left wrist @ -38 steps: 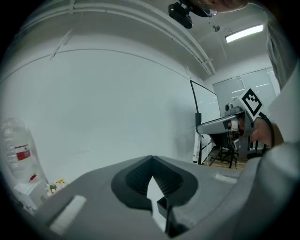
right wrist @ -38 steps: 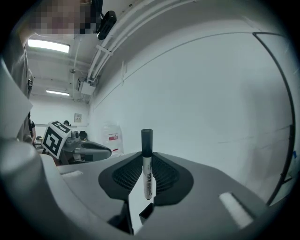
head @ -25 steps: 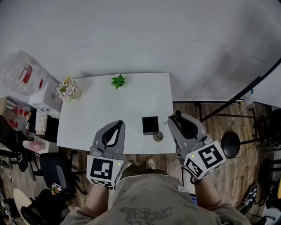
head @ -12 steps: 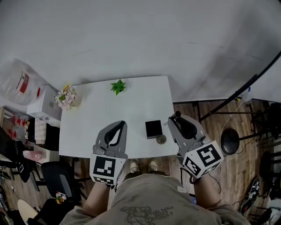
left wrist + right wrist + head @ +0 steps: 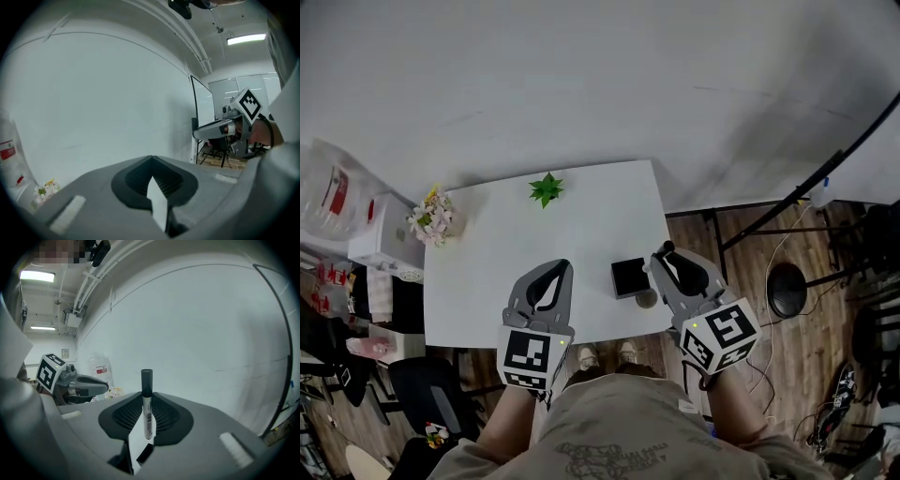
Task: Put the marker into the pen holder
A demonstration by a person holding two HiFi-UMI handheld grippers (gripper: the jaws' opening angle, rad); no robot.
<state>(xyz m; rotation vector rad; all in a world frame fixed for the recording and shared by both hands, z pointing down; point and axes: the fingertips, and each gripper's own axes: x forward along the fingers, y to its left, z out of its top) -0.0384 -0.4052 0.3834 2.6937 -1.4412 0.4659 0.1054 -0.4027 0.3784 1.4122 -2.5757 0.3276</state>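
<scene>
Right gripper view shows your right tongs [image 5: 146, 397] pinching the marker [image 5: 147, 405] upright, dark cap on top, its white barrel clamped between the ribbed pads. Your left tongs [image 5: 151, 160] are pressed together with nothing in them, hanging over the near side of the desk [image 5: 487, 272]. In the head view the pen holder [image 5: 628, 277], which I take to be the black square box, stands near the desk's front edge, just left of the right tongs' tip, with a small round thing [image 5: 646, 298] beside it. You are at the carry step: marker gripped, not yet over the holder. Next, bring it above the opening, hold it plumb, lower it in, then release.
</scene>
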